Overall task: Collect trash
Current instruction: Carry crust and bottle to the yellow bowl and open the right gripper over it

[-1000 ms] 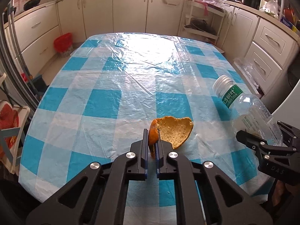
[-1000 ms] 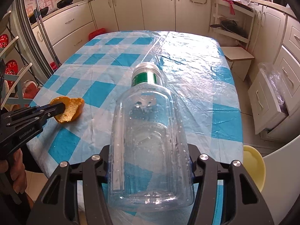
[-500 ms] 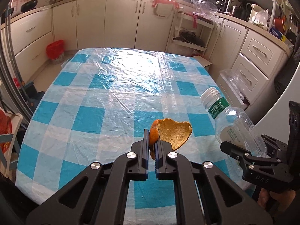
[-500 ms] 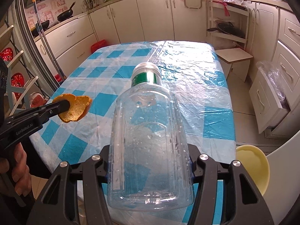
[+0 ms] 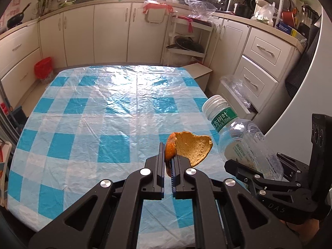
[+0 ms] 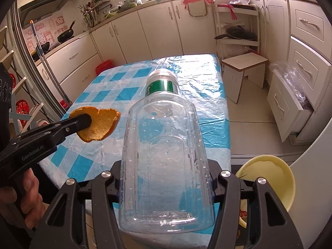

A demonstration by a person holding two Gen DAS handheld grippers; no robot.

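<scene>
My left gripper [image 5: 168, 161] is shut on an orange peel [image 5: 191, 147] and holds it in the air above the near part of the blue-checked table [image 5: 87, 124]. The peel [image 6: 99, 124] and the left gripper [image 6: 83, 121] also show at the left of the right wrist view. My right gripper [image 6: 166, 170] is shut on a clear empty plastic bottle [image 6: 166, 155] with a green label and white cap, held off the table's right front corner. The bottle [image 5: 238, 137] and right gripper [image 5: 259, 176] show at the right of the left wrist view.
A yellow bin [image 6: 267, 178] stands on the floor to the right of the table's front corner. A white stool [image 6: 242, 70] and open drawers with a plastic bag [image 6: 294, 83] are at the right. A red bin [image 5: 42, 68] sits by the far-left cabinets.
Both grippers have risen and drawn back from the table, carrying the peel and the bottle higher. More of the kitchen and the yellow bin has come into view.
</scene>
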